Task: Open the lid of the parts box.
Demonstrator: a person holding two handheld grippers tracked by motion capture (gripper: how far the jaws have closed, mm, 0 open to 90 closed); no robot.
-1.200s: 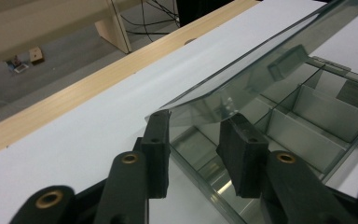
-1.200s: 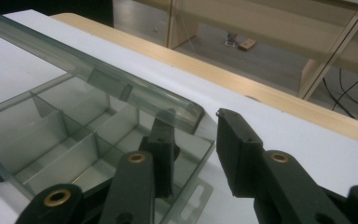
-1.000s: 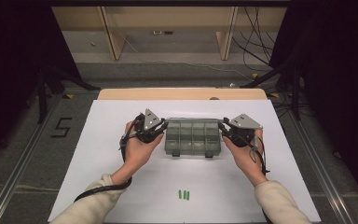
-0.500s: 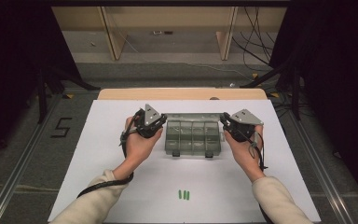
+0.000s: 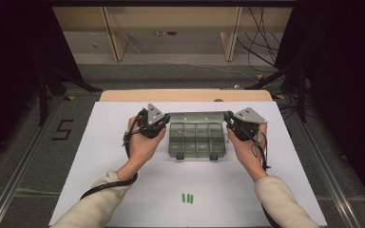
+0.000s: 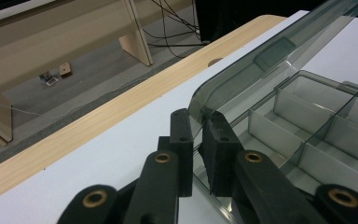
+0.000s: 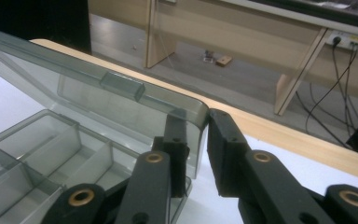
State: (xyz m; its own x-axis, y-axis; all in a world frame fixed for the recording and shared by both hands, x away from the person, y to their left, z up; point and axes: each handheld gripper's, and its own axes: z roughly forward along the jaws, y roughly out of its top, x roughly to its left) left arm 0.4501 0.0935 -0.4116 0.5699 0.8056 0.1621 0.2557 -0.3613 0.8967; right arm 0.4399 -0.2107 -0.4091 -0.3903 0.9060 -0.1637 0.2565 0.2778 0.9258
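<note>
Translucent grey plastic compartment box (image 5: 197, 140) resting near the far edge of the white table sheet (image 5: 100, 142), midway between its left and right edges, latches facing the near edge. Clear smoky hinged lid (image 6: 261, 70) raised and tilted up toward the far edge. Left gripper (image 6: 196, 128) pinching the lid's left corner, jaws narrow, just closed onto the plastic edge between them. Right gripper (image 7: 196, 140) clamped on the lid's right corner, jaws likewise narrow after closing. Small green pieces (image 5: 187, 197) lying near the near edge, well apart from the box.
</note>
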